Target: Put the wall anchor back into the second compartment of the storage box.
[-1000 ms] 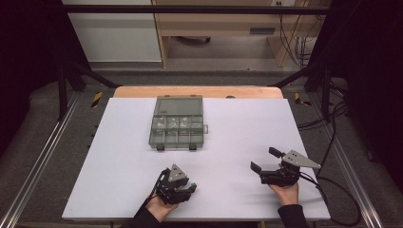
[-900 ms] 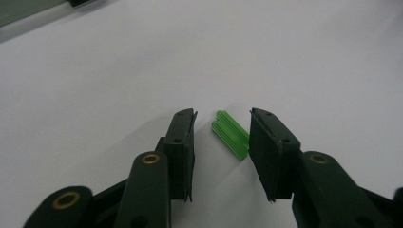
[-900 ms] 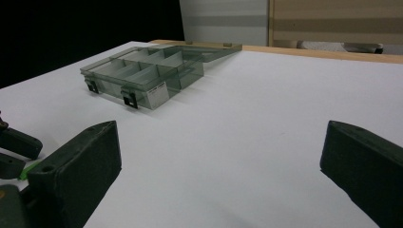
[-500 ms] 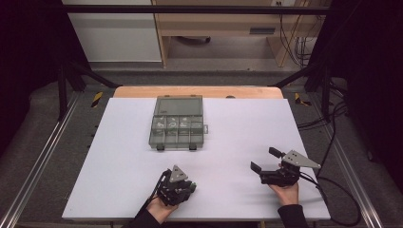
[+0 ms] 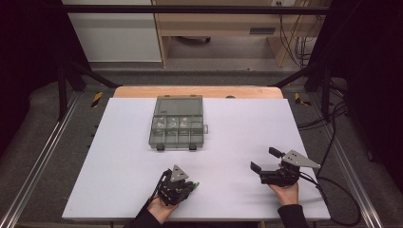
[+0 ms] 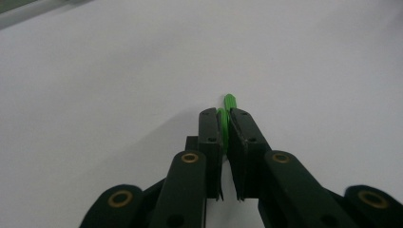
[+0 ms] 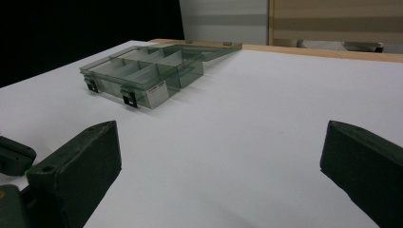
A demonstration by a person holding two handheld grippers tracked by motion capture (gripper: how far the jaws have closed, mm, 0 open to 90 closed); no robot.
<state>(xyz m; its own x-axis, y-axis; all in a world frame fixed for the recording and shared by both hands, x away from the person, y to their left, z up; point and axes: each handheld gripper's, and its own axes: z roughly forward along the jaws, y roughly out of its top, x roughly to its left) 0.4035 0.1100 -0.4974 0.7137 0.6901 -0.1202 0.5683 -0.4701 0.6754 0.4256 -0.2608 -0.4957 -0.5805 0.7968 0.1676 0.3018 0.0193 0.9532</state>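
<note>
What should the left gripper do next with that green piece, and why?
Probably lift it and carry it toward the box. The left gripper, whose jaws have just been closing, now pinches the green piece, and the box stands open farther up the table.

The high view looks forward and down from above the table's near edge. The left gripper view sits close over the white table (image 6: 119, 71). The right gripper view looks low across it; both it and the high view show the compartment box (image 7: 147, 71), upper left.

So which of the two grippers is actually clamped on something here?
The left gripper: its jaws have just been closing and now pinch a small green piece. The right gripper stands wide open over bare table.
</note>
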